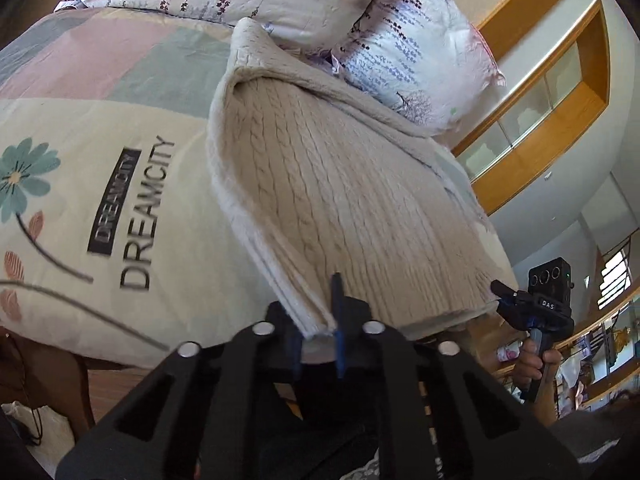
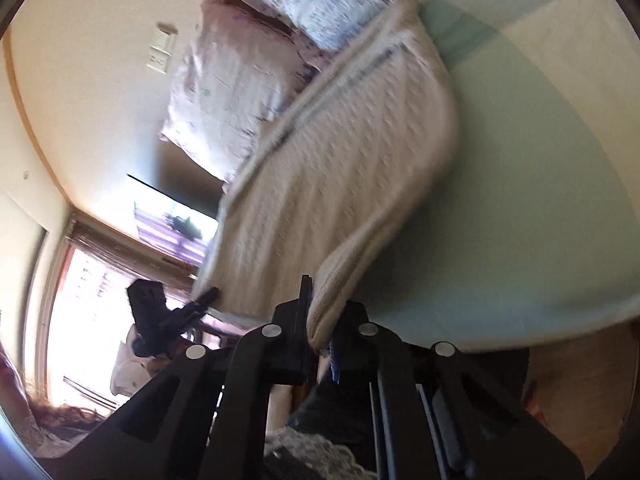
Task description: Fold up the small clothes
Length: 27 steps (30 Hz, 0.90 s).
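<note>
A beige cable-knit sweater [image 1: 340, 184] lies folded over on the bed, its near hem lifted off the quilt. My left gripper [image 1: 320, 328] is shut on the sweater's near left corner. My right gripper [image 2: 320, 332] is shut on the near right corner of the sweater [image 2: 340, 168]. The right gripper also shows in the left wrist view [image 1: 504, 292], at the sweater's right corner. The left gripper shows in the right wrist view [image 2: 208, 296], at the other corner. The right wrist view is blurred.
The bed quilt [image 1: 132, 184] carries a flower print and the word DREAMCITY. Two floral pillows [image 1: 408, 40] lie at the head, just beyond the sweater. A wooden shelf unit [image 1: 560, 92] is on the wall at right. A bright window [image 2: 88, 292] is at left.
</note>
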Available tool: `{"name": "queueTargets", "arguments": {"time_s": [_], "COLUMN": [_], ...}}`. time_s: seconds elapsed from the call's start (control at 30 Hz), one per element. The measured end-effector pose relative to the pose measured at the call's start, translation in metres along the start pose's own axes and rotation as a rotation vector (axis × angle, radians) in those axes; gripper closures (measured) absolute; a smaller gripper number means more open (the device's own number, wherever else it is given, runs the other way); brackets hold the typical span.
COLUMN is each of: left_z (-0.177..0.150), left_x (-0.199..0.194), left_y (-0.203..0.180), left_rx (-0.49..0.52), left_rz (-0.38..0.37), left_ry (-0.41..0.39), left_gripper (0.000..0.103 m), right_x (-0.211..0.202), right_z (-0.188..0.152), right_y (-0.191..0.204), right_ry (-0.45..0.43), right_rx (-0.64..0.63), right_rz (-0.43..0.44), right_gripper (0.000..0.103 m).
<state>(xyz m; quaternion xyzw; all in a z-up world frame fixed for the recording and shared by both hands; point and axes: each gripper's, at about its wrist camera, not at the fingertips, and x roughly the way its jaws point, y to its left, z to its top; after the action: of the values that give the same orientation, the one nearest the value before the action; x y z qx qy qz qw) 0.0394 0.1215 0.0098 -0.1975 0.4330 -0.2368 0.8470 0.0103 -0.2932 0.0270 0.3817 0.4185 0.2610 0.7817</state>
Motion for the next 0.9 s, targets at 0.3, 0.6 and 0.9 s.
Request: {"name": "queueTargets", "arguments": {"time_s": [0.3, 0.6, 0.9], "left_z": [0.163, 0.307, 0.259], "left_x": [-0.012, 0.12, 0.105], "left_y": [-0.003, 0.031, 0.104], "left_rx": [0.102, 0.059, -0.161], "left_rz": [0.1, 0.336, 0.121], "left_ry": [-0.294, -0.202, -0.069], "left_gripper": [0.098, 0.07, 0.033], "right_x": [-0.01, 0.107, 0.078], "right_z": [0.141, 0.287, 0.269], "right_y": [0.056, 0.001, -0.014], "right_ry": [-0.379, -0.401, -0.528], "right_rx": [-0.147, -0.033, -0.106], "right_rz": [0.147, -0.247, -0.151], "right_gripper": [0.096, 0.078, 0.003]}}
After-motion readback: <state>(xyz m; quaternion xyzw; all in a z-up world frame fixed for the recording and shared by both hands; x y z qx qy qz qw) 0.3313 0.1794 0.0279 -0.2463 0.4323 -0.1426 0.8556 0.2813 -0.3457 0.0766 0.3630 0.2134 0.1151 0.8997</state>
